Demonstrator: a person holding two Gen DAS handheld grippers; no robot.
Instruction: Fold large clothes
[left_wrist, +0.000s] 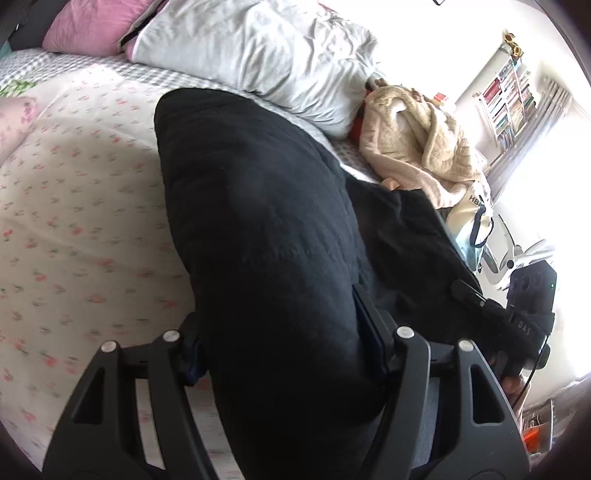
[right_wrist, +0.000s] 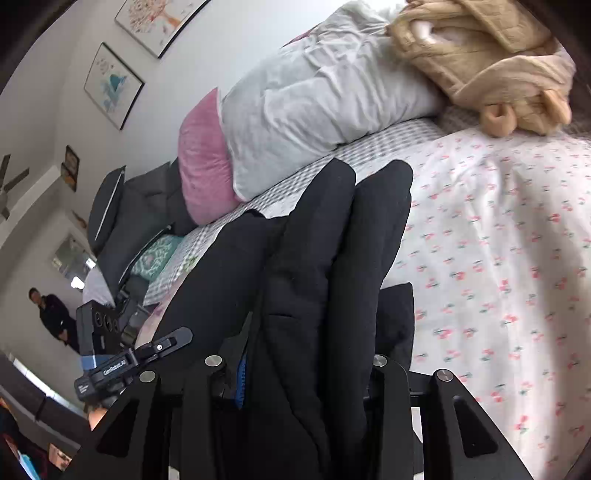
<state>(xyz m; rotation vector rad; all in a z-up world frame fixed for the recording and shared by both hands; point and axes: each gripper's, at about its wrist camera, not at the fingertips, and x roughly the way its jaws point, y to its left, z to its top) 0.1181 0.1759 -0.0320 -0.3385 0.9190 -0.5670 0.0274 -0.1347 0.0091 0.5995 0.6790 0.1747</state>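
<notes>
A large black garment (left_wrist: 258, 221) lies on the floral bedsheet (left_wrist: 74, 206) and runs away from me toward the pillows. My left gripper (left_wrist: 284, 354) is shut on its near end, with thick black fabric bunched between the fingers. In the right wrist view the same black garment (right_wrist: 332, 258) shows in long folds. My right gripper (right_wrist: 306, 384) is shut on its near end too. The right gripper also shows at the right edge of the left wrist view (left_wrist: 517, 325). The left gripper shows at the left of the right wrist view (right_wrist: 129, 365).
A white pillow (left_wrist: 266, 55) and a pink cushion (left_wrist: 88, 26) lie at the head of the bed. A beige knitted garment (left_wrist: 417, 144) is heaped beside the pillow. A bookshelf (left_wrist: 506, 96) stands by the bright window. A person (right_wrist: 51, 314) stands far back.
</notes>
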